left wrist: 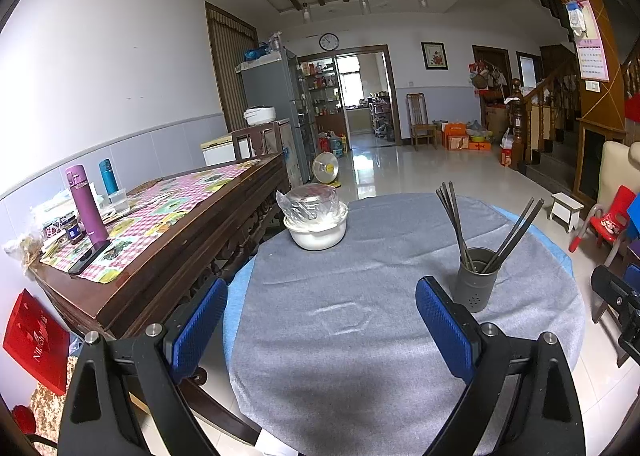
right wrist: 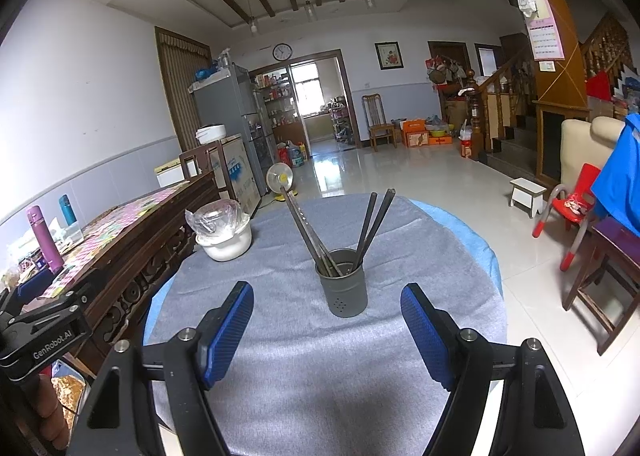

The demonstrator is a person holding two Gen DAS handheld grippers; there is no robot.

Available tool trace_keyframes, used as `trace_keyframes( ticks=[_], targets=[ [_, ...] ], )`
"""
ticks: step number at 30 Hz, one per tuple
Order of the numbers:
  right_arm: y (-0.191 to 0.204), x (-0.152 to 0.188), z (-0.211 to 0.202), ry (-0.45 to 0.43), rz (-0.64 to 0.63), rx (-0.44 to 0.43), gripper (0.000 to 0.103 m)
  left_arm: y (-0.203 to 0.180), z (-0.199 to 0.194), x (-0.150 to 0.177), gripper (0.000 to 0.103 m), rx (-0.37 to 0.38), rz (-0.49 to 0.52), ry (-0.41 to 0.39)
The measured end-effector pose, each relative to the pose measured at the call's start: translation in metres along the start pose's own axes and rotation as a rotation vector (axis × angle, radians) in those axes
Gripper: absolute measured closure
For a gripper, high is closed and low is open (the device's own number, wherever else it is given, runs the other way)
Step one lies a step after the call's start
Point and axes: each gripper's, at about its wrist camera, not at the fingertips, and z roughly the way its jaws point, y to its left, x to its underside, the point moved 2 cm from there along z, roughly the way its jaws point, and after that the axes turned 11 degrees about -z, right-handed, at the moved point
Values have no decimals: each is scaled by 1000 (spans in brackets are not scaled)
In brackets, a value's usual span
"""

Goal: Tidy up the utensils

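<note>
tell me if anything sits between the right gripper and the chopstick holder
Nothing visible does. The right gripper is open and faces the grey chopstick holder directly, with only bare grey tablecloth between them. The white bowl sits off to the left.

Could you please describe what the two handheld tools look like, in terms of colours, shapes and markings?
Both the left tool and the right tool have black angular frames, silver round bolt heads and blue textured finger pads. The left tool's body, seen from the right wrist, bears white "GenRobot.AI" lettering.
</note>
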Motion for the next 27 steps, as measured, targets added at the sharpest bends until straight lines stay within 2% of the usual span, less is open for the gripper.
trace_keyframes(
  ticks=[27],
  targets=[
    [5, -2, -7, -8, -4, 21, 23, 6, -7, 0, 8, 4, -4, -8]
  ],
)
